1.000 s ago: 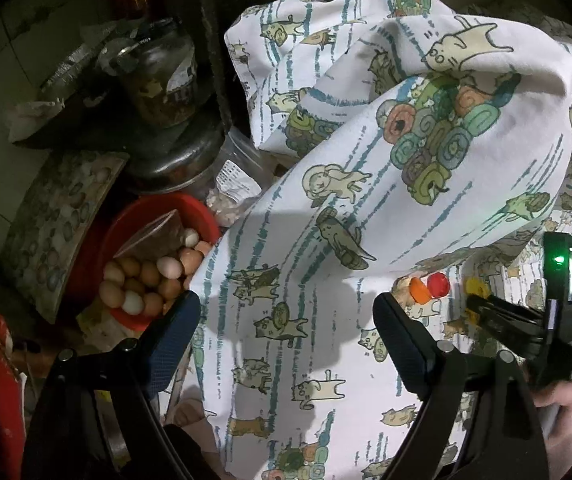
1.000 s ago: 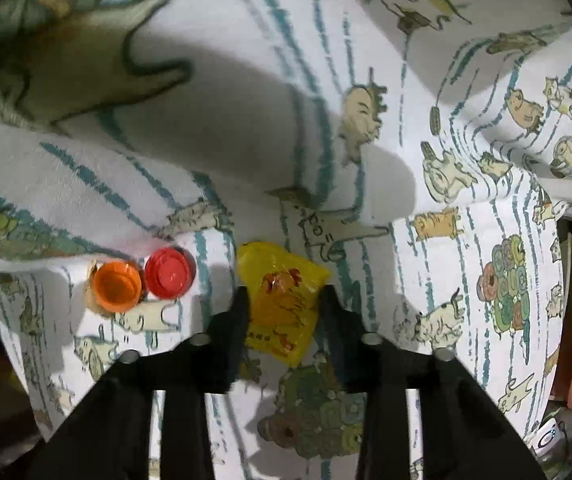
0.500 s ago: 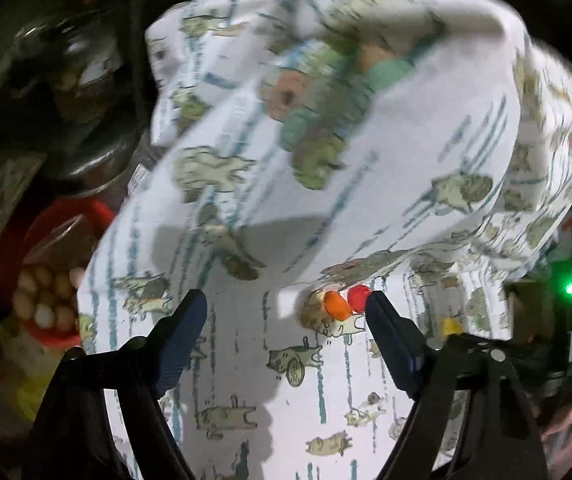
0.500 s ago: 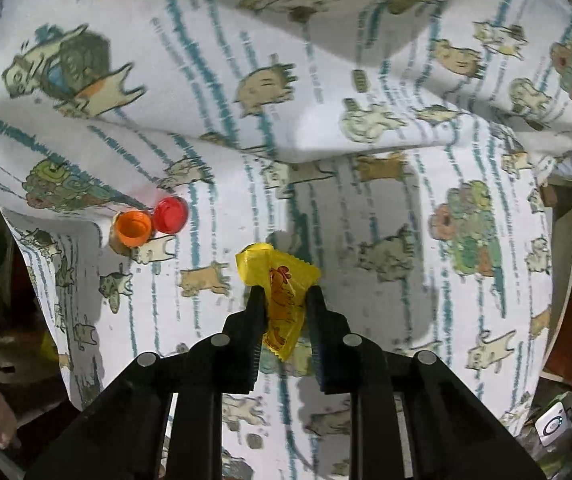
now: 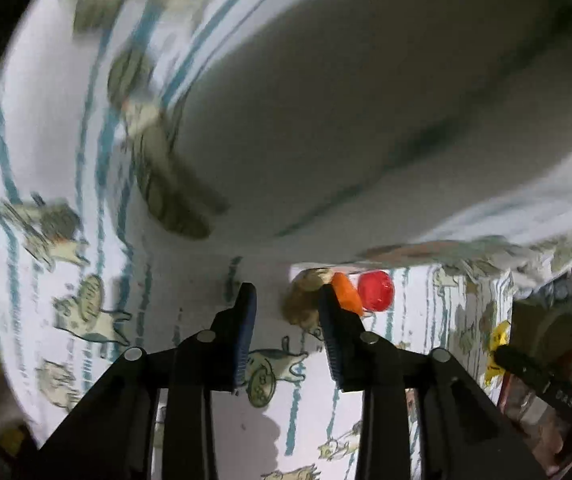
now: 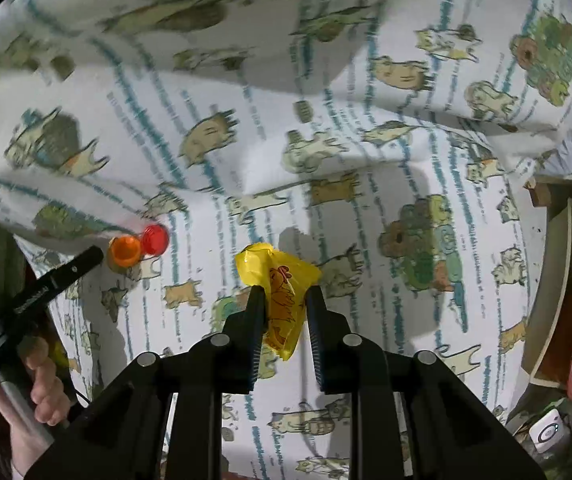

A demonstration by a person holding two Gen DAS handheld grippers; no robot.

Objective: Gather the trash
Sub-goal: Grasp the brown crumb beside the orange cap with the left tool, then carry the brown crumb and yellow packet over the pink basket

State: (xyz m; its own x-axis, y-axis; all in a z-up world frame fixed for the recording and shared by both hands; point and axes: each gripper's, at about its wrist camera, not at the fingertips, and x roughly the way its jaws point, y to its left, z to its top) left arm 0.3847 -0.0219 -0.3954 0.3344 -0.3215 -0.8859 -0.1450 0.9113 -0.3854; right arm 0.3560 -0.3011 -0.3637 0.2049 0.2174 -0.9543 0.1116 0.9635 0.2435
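While the cat-print cloth (image 6: 366,184) fills both views, draped in big folds with teal stripes, the trash on it is small: a crumpled yellow wrapper (image 6: 281,300) with a red hen drawing, an orange cap (image 6: 125,251) and a red cap (image 6: 155,235) touching each other. In the right wrist view the caps lie at about 9 o'clock from the wrapper, tucked under a fold's edge. The right hand-held gripper (image 6: 281,312) points up the frame with its jaws pinched on the wrapper, whose top sticks out above the fingertips. The left hand-held gripper (image 5: 286,312) has its jaws parted with nothing between them; its right finger (image 5: 332,328) overlaps the orange cap (image 5: 348,294), and the red cap (image 5: 376,291) sits at 3 o'clock of that. Compared with half a second ago, the left hand-held gripper has moved much closer to the caps and its jaws have narrowed, while the right one keeps its grip on the wrapper.
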